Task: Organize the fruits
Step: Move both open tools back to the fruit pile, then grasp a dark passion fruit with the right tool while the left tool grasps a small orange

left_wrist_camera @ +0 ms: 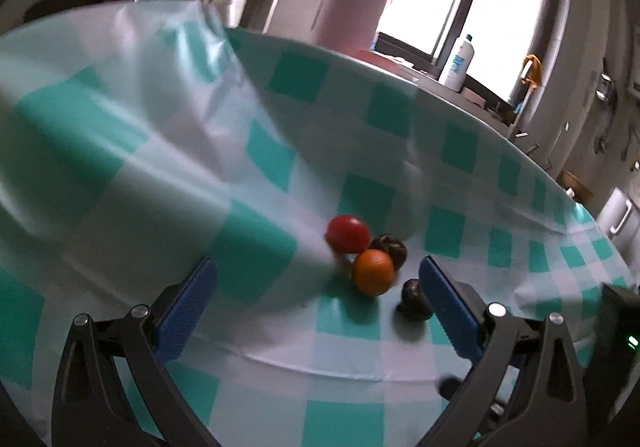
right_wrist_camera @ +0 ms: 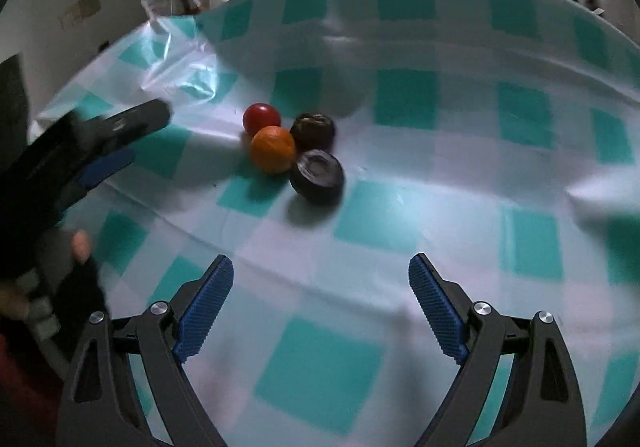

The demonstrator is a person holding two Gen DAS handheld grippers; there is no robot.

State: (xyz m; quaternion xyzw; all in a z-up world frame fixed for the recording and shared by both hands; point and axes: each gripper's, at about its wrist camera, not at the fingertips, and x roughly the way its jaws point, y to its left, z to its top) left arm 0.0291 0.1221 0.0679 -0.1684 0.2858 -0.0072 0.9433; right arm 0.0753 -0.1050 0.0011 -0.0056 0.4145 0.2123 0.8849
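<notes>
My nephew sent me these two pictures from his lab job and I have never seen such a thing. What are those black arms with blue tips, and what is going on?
Each picture comes from a camera mounted on a hand-held gripper, looking along its two blue-padded fingers. One shows the left gripper, the other the right gripper; both are open and hold nothing. On the checked tablecloth four fruits sit clustered: a red one, an orange one and two dark ones. A clear plastic bag lies to their left.
</notes>
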